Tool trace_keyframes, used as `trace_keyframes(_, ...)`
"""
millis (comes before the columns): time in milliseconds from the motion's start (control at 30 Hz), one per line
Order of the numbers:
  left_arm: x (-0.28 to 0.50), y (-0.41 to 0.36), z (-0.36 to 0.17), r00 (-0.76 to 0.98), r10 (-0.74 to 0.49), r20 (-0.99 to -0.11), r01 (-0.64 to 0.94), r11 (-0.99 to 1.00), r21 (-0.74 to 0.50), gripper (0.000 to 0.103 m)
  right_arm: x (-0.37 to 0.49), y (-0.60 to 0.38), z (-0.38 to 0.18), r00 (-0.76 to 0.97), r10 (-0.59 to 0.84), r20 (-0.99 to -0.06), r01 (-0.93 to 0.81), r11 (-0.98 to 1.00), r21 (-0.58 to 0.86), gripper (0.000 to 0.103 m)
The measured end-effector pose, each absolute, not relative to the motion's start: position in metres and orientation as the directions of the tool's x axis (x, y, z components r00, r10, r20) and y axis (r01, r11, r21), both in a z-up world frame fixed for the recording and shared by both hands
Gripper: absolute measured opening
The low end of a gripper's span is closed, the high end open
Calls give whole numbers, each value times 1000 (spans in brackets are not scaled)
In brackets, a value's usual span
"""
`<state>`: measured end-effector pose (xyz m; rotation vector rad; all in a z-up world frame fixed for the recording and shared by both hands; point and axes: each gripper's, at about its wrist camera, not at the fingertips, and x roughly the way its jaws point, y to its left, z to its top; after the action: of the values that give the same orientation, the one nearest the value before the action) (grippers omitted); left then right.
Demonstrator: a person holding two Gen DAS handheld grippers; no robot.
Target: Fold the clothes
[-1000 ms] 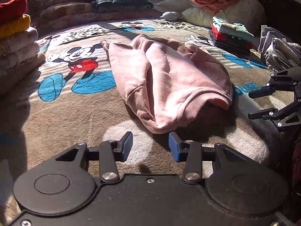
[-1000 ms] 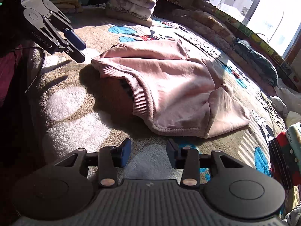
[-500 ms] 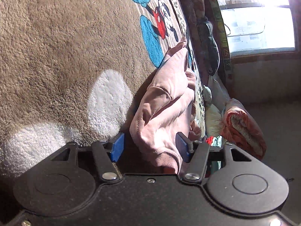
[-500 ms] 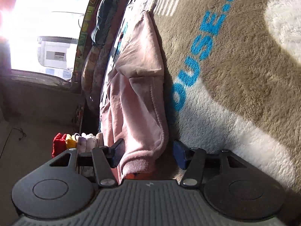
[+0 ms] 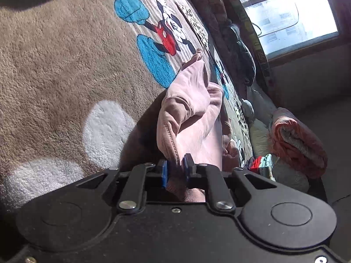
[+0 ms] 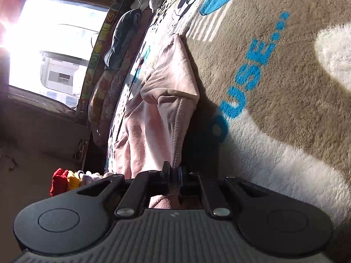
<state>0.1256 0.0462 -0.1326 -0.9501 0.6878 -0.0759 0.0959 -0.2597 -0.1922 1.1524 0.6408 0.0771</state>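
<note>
My left gripper [image 5: 175, 168] was clamped on the ribbed hem of the pink sweatshirt [image 5: 193, 118]; my right gripper [image 6: 174, 176] pinched the same hem. The garment lay partly lifted off the cartoon-print blanket [image 5: 54, 65], near the window [image 5: 291, 11].

The sweatshirt [image 5: 193, 114] lies on the blanket [image 5: 65, 65], its near hem pinched between the closed jaws of the left gripper [image 5: 175, 168]. In the right wrist view the sweatshirt [image 6: 158, 114] meets the right gripper [image 6: 174, 175] the same way, clamped at its near edge. Beyond the garment, a rolled quilt [image 5: 296, 138] sits at the blanket's far side, with a stack of folded clothes [image 5: 261, 164] just before it. Another stack of folded clothes [image 6: 70, 179] stands left of the right gripper, beneath the window [image 6: 54, 39].
</note>
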Motion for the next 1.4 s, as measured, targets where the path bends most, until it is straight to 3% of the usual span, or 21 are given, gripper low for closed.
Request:
trace_keyframes(33, 126, 46, -133, 776, -348, -526, -217, 636, -740, 11, 95, -264, -184, 819, 368, -440, 239, 478, 845, 7)
trace_keyframes(100, 128, 49, -161, 716, -349, -604, -277, 652, -705, 10, 104, -270, -192, 757, 361, -544, 263, 595, 760, 3)
trace_keyframes(233, 107, 70, -195, 749, -416, -515, -260, 530, -807, 13, 98, -277, -203, 758, 408, -509, 266, 519, 812, 5)
trace_keyframes(300, 101, 75, -198, 762, -433, -481, -260, 475, -841, 14, 90, -280, -207, 775, 427, -465, 278, 431, 859, 21)
trace_keyframes(367, 99, 73, -196, 774, -426, -470, -255, 469, -846, 19, 78, -279, -213, 798, 425, -427, 298, 338, 893, 28)
trace_keyframes(433, 101, 66, -192, 779, -413, -471, -256, 476, -841, 30, 81, -265, -209, 793, 405, -455, 296, 395, 870, 27)
trace_keyframes(500, 106, 58, -190, 782, -394, -483, -262, 494, -829, 32, 87, -249, -203, 782, 382, -493, 281, 490, 825, 24)
trace_keyframes(567, 111, 54, -183, 770, -367, -522, -273, 551, -789, 13, 93, -234, -197, 771, 354, -530, 258, 588, 767, 13)
trace_keyframes(700, 107, 52, -164, 753, -355, -553, -246, 628, -738, 13, 85, -230, -173, 782, 311, -541, 196, 700, 686, 13)
trace_keyframes(767, 109, 57, -193, 729, -359, -583, -281, 620, -733, 16, 86, -234, -182, 750, 334, -571, 199, 710, 676, 8)
trace_keyframes(933, 96, 77, -201, 742, -431, -514, -225, 562, -796, 20, 76, -241, -178, 738, 354, -575, 189, 709, 680, 12)
trace_keyframes(967, 92, 80, -204, 743, -433, -510, -223, 559, -799, 20, 73, -242, -175, 741, 353, -572, 189, 707, 681, 17)
trace_keyframes(1133, 62, 90, -207, 746, -437, -503, -229, 541, -809, 35, 39, -242, -162, 782, 313, -539, 155, 740, 655, 27)
trace_keyframes(1200, 48, 93, -200, 753, -440, -490, -213, 541, -814, 45, 36, -240, -163, 773, 348, -530, 139, 723, 677, 39)
trace_keyframes(1300, 30, 101, -184, 760, -415, -501, -212, 570, -794, 53, 44, -223, -158, 754, 420, -505, 46, 733, 679, 43)
trace_keyframes(1400, 24, 105, -148, 821, -299, -487, -155, 703, -694, 83, 56, -206, -148, 751, 468, -467, -56, 749, 660, 46)
